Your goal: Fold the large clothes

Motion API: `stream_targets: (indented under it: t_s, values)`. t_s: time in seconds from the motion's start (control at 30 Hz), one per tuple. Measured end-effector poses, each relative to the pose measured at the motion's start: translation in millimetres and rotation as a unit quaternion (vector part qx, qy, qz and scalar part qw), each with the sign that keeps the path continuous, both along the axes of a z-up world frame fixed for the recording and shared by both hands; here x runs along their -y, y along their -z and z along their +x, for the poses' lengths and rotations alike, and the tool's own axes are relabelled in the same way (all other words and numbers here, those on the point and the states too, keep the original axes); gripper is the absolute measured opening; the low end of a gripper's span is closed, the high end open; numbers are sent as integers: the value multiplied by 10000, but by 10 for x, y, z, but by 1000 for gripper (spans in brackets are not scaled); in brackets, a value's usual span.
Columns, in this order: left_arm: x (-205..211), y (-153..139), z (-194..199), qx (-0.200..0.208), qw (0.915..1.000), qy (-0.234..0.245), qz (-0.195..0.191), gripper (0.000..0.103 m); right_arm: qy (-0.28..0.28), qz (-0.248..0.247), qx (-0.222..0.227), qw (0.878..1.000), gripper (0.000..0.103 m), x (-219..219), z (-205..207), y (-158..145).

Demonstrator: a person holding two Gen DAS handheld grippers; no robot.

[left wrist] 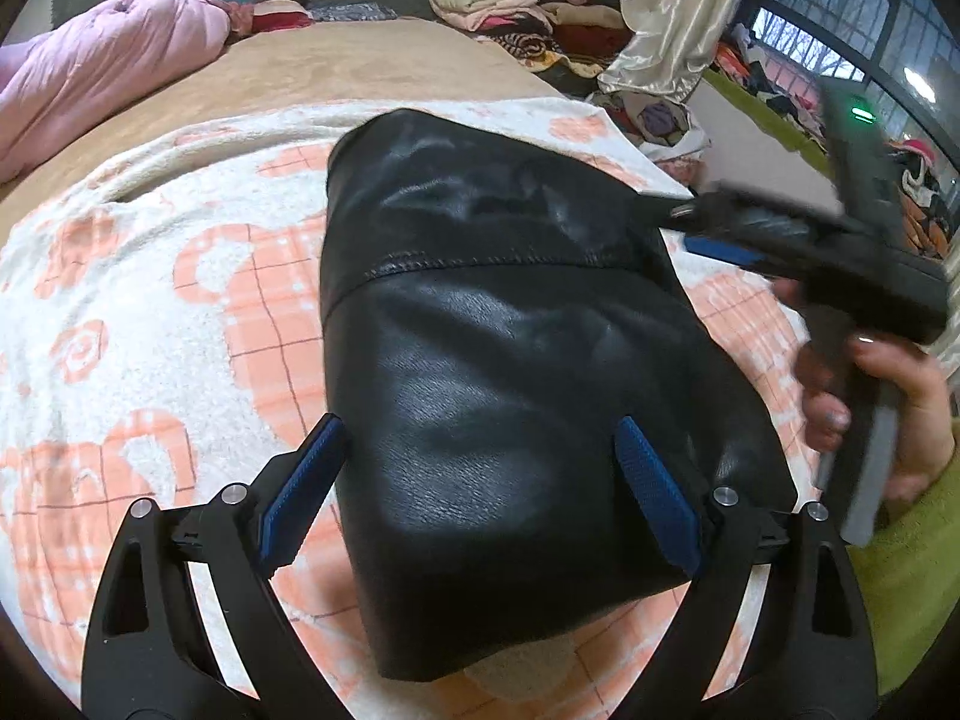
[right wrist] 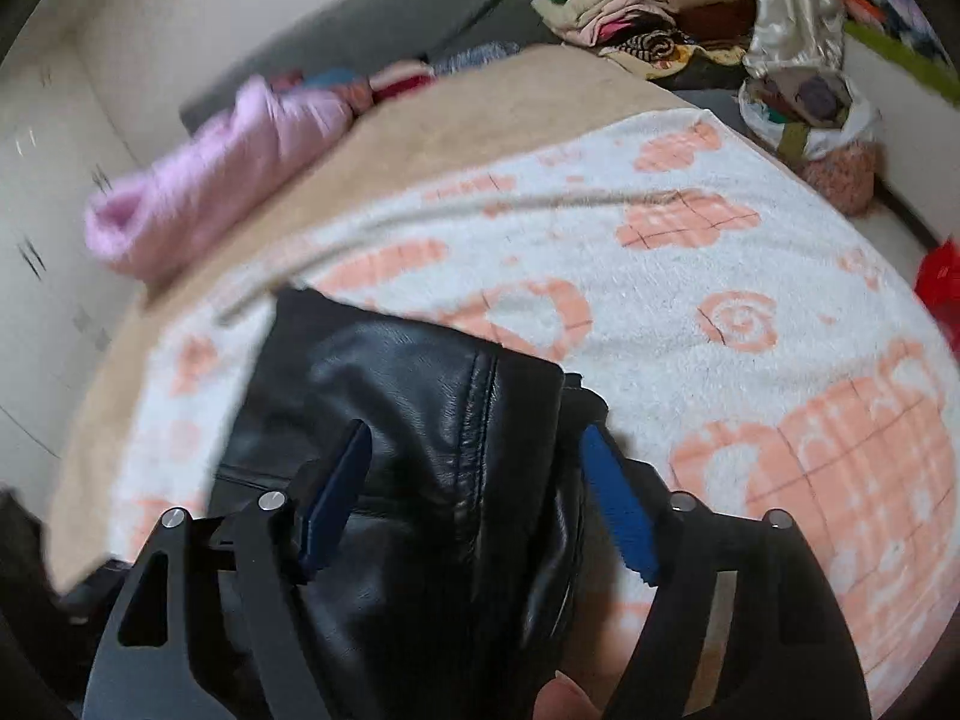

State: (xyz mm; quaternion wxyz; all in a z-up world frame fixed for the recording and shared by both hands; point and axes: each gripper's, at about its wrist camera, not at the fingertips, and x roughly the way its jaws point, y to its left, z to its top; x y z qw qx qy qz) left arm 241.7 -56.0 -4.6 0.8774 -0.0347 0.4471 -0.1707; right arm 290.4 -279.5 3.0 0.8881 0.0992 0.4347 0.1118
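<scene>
Partly blurred right hand-held gripper (left wrist: 708,228) over black leather garment (left wrist: 510,372).

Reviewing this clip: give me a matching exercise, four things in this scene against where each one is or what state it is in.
Things:
1. black leather garment
2. pink quilt
3. left gripper
4. folded clothes pile

States:
A. bunched at the bed's far left edge
B. open, jaws either side of the garment
C. stacked beyond the bed
D. folded, lying on the patterned blanket

Pairs: 1-D, 2-A, 3-B, 4-C
</scene>
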Motion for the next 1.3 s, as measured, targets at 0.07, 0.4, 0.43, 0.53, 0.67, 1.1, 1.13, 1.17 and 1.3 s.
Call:
stream_targets:
  t_s: [0.07,0.4,0.43,0.53,0.67,1.1,1.13,1.17,1.3]
  values:
    - [41,14,-7,39,9999,40,99,83,-58,-367,-283,9989,32,-62,99,218]
    - [24,114,-3,-159,9998,53,-100,83,56,-51,-450,9990,27,212,99,633]
    - [27,121,-7,-171,9998,48,-85,83,20,47,-355,9994,17,227,58,574]
    - [9,158,-27,-226,9997,31,-82,84,79,1006,105,9948,12,467,-105,347]
    - [36,173,-55,-190,9997,82,-109,84,110,428,-277,9986,15,364,-30,589]
    - [6,159,-120,-231,9997,-31,-122,84,409,247,-46,9988,63,402,-235,445]
    - [10,155,-130,-225,9997,-28,-104,84,393,331,-33,9987,67,420,-272,432]
    - [9,150,-136,-227,9997,-35,-97,84,380,344,-39,9987,69,422,-308,417]
    - [8,131,-154,-246,9996,-72,-96,84,303,238,1,9993,73,395,-419,373]
